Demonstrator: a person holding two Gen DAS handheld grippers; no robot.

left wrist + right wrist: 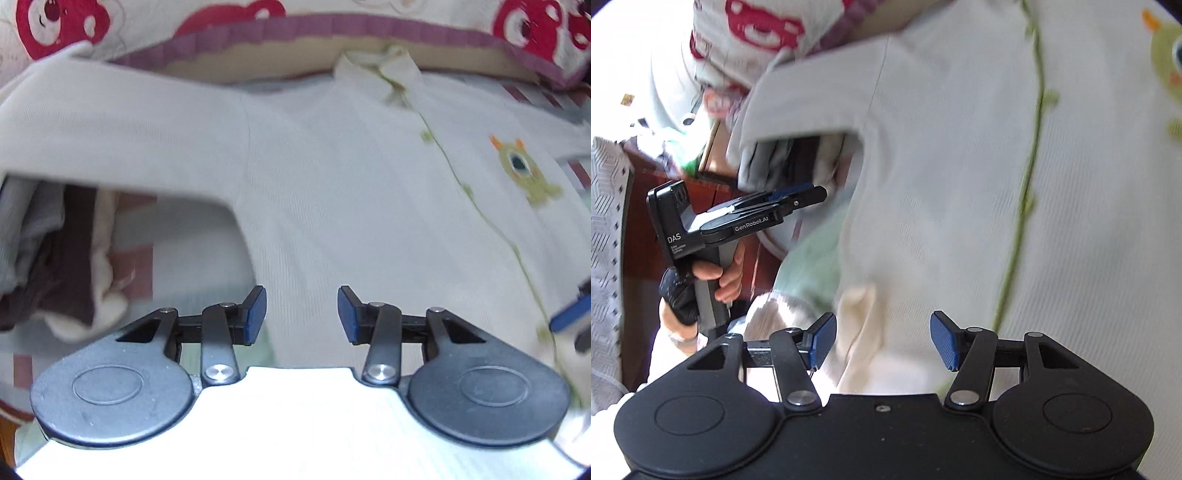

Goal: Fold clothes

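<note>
We hover both claws spread and empty — the left claw [302, 314] and right claw [883, 341] hang above the white shirt [351, 206]. It lies flat beneath them, sleeve [122, 129] stretched out — ready, we judge, for folding.

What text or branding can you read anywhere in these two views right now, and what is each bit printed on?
"GenRobot.AI": on the side of the left gripper, seen from the right wrist camera.
"DAS": on the black camera housing at the back of that same gripper.
Smaller lines under "DAS": too small to read.
The white shirt carries only an embroidered green monster, no words.
The quilt shows red bear prints, no legible text.
</note>
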